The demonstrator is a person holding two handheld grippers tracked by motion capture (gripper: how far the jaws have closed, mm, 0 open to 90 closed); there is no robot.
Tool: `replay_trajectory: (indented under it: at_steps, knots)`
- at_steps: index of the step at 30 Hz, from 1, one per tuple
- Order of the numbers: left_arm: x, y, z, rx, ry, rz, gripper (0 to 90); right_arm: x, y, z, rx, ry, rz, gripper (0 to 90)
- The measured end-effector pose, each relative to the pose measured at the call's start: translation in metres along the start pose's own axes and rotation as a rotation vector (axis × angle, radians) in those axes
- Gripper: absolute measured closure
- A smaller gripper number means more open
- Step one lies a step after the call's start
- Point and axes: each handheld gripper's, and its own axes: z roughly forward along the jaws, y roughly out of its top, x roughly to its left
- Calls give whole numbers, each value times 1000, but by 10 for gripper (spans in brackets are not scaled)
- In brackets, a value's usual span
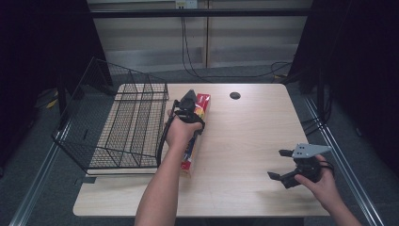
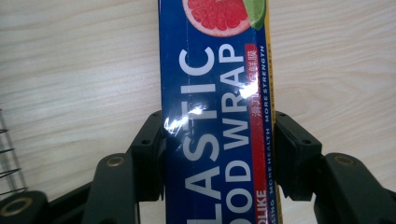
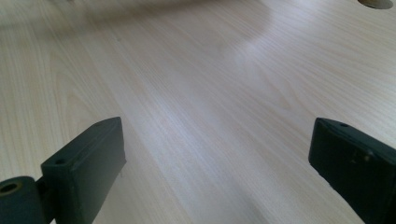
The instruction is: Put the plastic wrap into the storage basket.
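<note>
A long plastic food wrap box, blue with a red end, lies on the wooden table just right of a wire basket. My left gripper comes down over its far half. In the left gripper view the black jaws press both long sides of the box, so my left gripper is shut on it. My right gripper hovers near the table's front right, open, pointing left. Between its fingers there is nothing but bare wood.
A black wire basket stands on the table's left part, its tall side leaning out past the left edge; its wires sit close to the left gripper. A round cable hole lies at the back centre.
</note>
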Motion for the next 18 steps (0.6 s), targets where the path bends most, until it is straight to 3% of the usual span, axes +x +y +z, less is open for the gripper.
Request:
replay_trajectory:
  at_steps: [5, 18]
  knots:
    - [3, 3, -18, -3, 6, 3, 447, 0, 0, 0, -1, 3, 4, 36]
    - [5, 9, -41, -1, 17, -6, 448, -1, 0, 0, -6, -2, 3, 36]
